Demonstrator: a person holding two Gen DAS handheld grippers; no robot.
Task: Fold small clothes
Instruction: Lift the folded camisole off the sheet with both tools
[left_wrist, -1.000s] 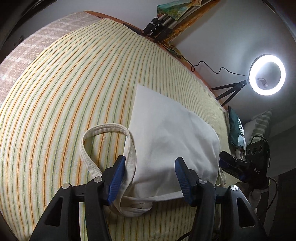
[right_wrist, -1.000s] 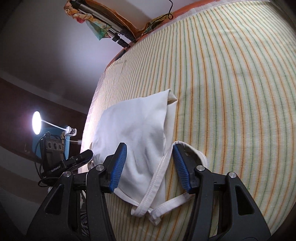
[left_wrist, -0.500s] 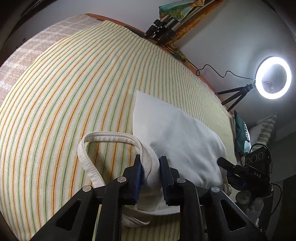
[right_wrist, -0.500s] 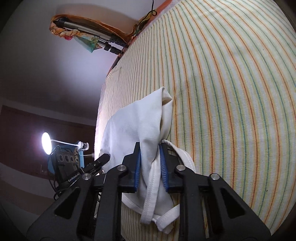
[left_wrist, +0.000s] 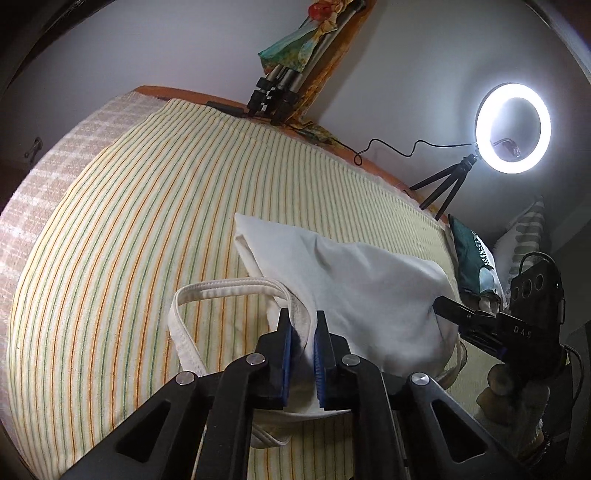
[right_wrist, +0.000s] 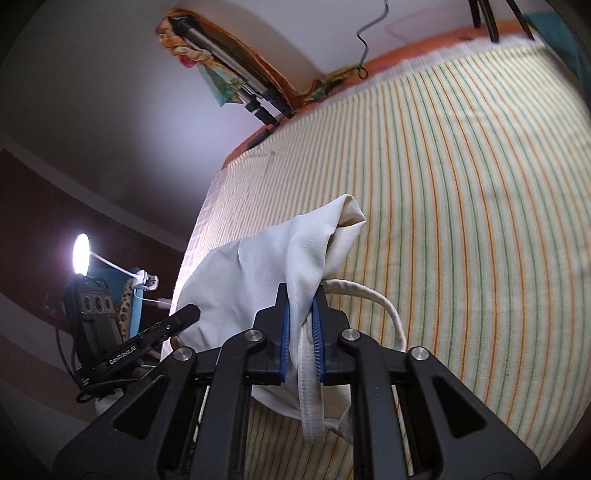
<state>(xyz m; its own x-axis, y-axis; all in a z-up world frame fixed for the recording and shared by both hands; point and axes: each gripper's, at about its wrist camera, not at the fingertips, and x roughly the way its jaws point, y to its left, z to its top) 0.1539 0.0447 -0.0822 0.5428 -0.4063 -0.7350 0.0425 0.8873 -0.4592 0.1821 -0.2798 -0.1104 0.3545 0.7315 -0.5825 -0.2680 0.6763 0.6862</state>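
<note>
Both grippers pinch one white garment, lifted a little above the striped bed.

The left gripper (left_wrist: 301, 332) is pressed together on the strap end of the white garment (left_wrist: 354, 295), low in the middle of its frame; the right gripper (right_wrist: 300, 314) is pinched on the other strap end, also low in the middle. The garment hangs between them over the bed sheet (left_wrist: 147, 206). I judge that the loose strap (left_wrist: 207, 291), lying on the sheet at lower left, may drag and spoil the fold. Uneven pulling may also slip the thin cloth out.
</note>
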